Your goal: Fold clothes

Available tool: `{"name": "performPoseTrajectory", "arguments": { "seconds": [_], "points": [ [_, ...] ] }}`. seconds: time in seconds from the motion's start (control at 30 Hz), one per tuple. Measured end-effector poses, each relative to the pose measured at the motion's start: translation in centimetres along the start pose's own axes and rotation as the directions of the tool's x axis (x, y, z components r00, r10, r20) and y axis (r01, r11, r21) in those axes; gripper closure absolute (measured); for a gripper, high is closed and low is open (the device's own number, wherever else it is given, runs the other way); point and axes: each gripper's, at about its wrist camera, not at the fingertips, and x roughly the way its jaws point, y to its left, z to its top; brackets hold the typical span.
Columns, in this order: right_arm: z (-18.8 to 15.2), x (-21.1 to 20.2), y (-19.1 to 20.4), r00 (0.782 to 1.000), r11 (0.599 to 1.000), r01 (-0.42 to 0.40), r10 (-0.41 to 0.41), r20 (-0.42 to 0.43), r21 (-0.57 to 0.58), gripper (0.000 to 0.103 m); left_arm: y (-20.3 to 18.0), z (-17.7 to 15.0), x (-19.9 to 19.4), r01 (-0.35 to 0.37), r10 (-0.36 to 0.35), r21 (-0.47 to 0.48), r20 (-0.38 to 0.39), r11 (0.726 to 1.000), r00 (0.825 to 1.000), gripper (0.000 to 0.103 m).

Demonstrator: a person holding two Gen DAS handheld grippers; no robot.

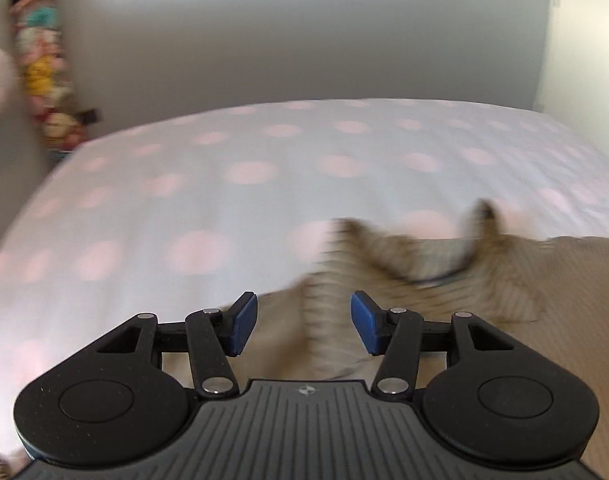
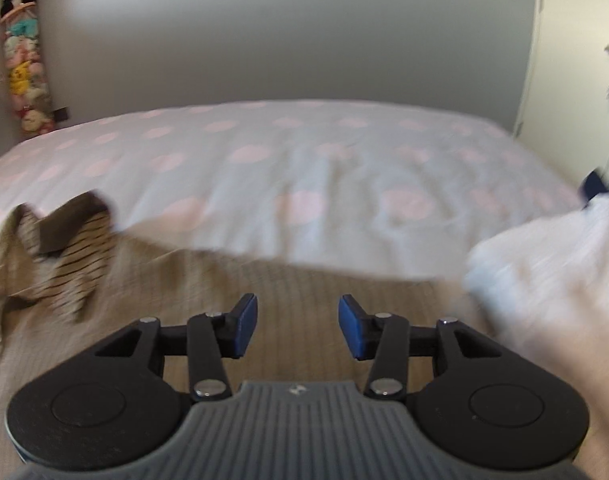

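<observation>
A beige striped garment (image 1: 484, 300) lies on the bed, blurred, with its collar (image 1: 436, 256) sticking up. My left gripper (image 1: 304, 326) hovers over the garment's left part; its blue pads (image 1: 244, 324) stand apart and press on nothing. In the right wrist view the same garment (image 2: 264, 292) spreads under my right gripper (image 2: 298, 326), its rumpled collar end (image 2: 64, 248) at the left. The right jaws stand open with only flat cloth below them.
The bed cover (image 1: 224, 184) is white with pink dots and reaches to a grey wall. A white cloth pile (image 2: 552, 264) lies at the right of the bed. A column of soft toys (image 2: 22, 60) hangs in the left corner. A door (image 2: 576, 60) is at the right.
</observation>
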Motion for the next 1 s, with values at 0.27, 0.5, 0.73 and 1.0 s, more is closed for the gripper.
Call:
{"name": "performPoseTrajectory", "arguments": {
  "seconds": [0.27,0.5,0.73,1.0],
  "points": [
    [-3.1,1.0,12.1,0.987,0.983,-0.156,0.152,-0.05,-0.094,0.054,15.3,-6.3,-0.6,-0.221,0.213,-0.154,-0.066,0.963,0.975,0.048],
    [-4.7,-1.6,18.5,0.977,0.97,-0.211,0.207,-0.044,-0.12,0.054,16.9,-11.4,1.1,-0.096,0.074,-0.257,-0.093,0.962,0.993,0.048],
    [-8.2,-6.9,20.2,0.969,0.97,-0.24,0.238,-0.063,-0.028,0.051,12.6,-12.8,1.5,0.015,-0.031,-0.262,-0.059,0.965,0.998,0.048],
    [-14.5,-9.7,20.1,0.976,0.977,-0.186,0.196,-0.099,0.106,0.04,7.9,-12.5,-0.6,0.112,-0.112,-0.148,0.01,0.983,0.994,0.06]
  ]
}}
